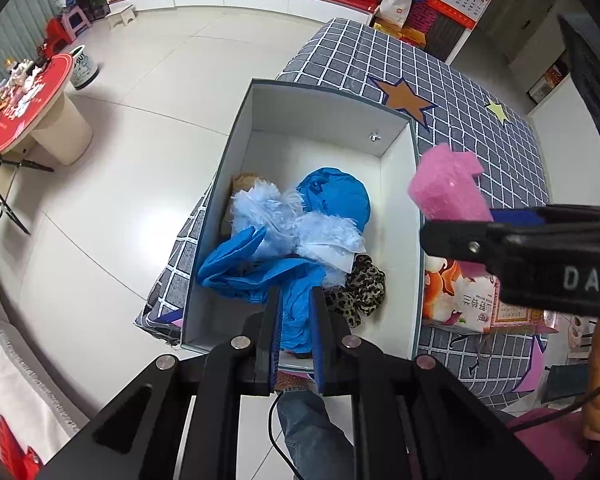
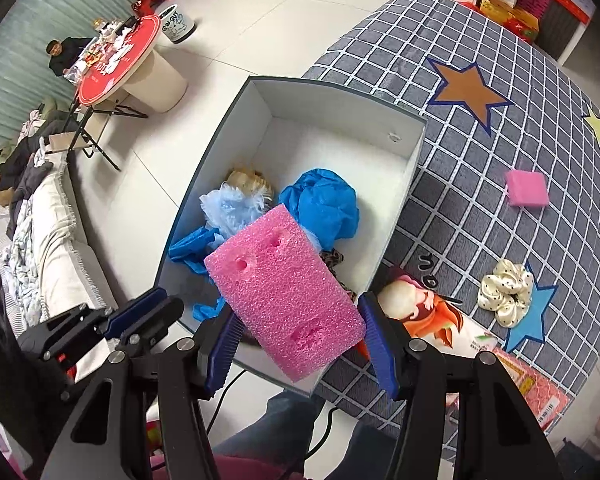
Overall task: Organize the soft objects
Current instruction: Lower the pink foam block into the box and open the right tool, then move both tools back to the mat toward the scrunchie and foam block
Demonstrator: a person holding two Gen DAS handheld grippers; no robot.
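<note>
A white open box (image 1: 400, 216) (image 2: 404, 184) stands on a grey checked table and holds blue gloves (image 1: 236, 264), a blue cloth (image 1: 336, 196) (image 2: 324, 208), pale blue fluff (image 1: 268, 212) and a leopard scrunchie (image 1: 360, 288). My left gripper (image 1: 296, 312) hangs over the box's near end, jaws a little apart, with blue glove material between them; grip unclear. My right gripper (image 2: 298, 344) is shut on a large pink foam block (image 2: 284, 296) (image 1: 448, 188) above the box's near right side. A small pink sponge (image 2: 527, 188) and a cream satin scrunchie (image 2: 504, 292) lie on the table.
A printed tissue pack (image 2: 432, 320) (image 1: 460, 292) lies beside the box's right wall. The checked cloth (image 2: 500, 120) has star patches. A round red table (image 2: 116, 64) with a seated person (image 2: 64, 56) is far left, and a sofa (image 2: 56, 248) stands at left.
</note>
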